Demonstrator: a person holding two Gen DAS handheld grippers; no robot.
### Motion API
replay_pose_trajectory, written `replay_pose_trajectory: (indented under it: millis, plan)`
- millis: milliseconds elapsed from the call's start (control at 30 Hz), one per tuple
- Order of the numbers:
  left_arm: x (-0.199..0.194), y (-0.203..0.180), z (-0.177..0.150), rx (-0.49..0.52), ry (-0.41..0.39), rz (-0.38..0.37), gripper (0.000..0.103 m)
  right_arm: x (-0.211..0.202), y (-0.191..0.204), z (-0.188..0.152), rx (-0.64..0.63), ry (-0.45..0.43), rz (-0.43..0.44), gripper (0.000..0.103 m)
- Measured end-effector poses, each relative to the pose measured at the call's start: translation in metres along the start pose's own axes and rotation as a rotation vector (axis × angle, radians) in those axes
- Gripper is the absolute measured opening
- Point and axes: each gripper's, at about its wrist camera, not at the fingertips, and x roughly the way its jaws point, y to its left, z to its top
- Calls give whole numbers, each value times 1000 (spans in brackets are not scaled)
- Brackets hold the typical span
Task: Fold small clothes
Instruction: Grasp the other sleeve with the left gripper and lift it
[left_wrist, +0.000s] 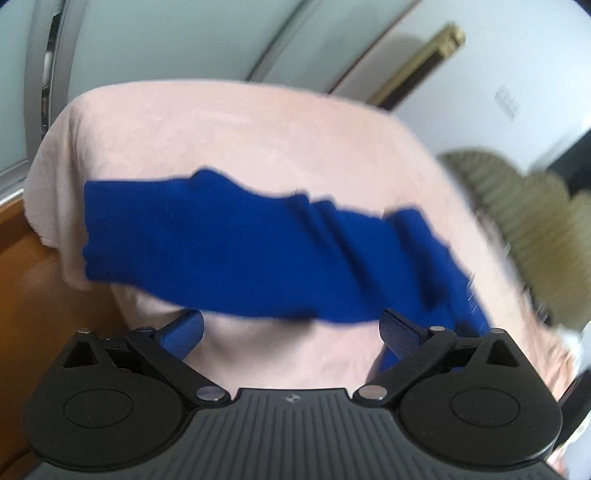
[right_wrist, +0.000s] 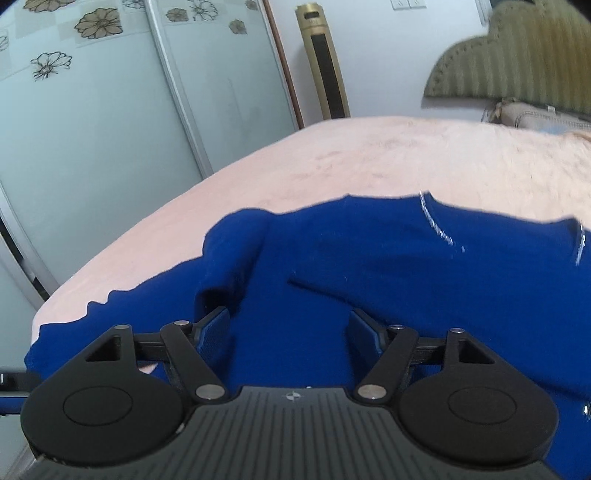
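One royal-blue knitted garment (right_wrist: 369, 277) lies spread on one bed covered in a pale pink plush sheet (right_wrist: 369, 155). Two black claws show, one per view: the left claw (left_wrist: 291, 332) and the right claw (right_wrist: 290, 332), each with two blue-padded fingers (left_wrist: 183, 330). Behind stand two frosted sliding wardrobe doors with flower prints (right_wrist: 92, 110), one tall gold column appliance (right_wrist: 325, 62) and one olive ribbed scalloped headboard (right_wrist: 517, 59).

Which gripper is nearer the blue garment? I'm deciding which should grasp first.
Right. The right gripper hangs open directly over the blue garment; the left gripper is open over pink sheet, just short of it.
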Motion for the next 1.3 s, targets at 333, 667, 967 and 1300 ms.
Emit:
replay_pose_trajectory:
  millis: [333, 667, 967, 1300]
  plan:
    - [-1, 27, 20, -214, -68, -2, 95, 2, -15, -3, 26, -13, -24, 88]
    - [-4, -22, 40, 122, -253, 235, 6, -11, -19, -3, 36, -38, -26, 88]
    - [13, -136, 115, 473, -610, 539, 5, -76, -80, -21, 214, -139, -137, 91]
    - [100, -344, -84, 1222, -276, -123, 7, -129, -155, -54, 441, -245, -312, 91]
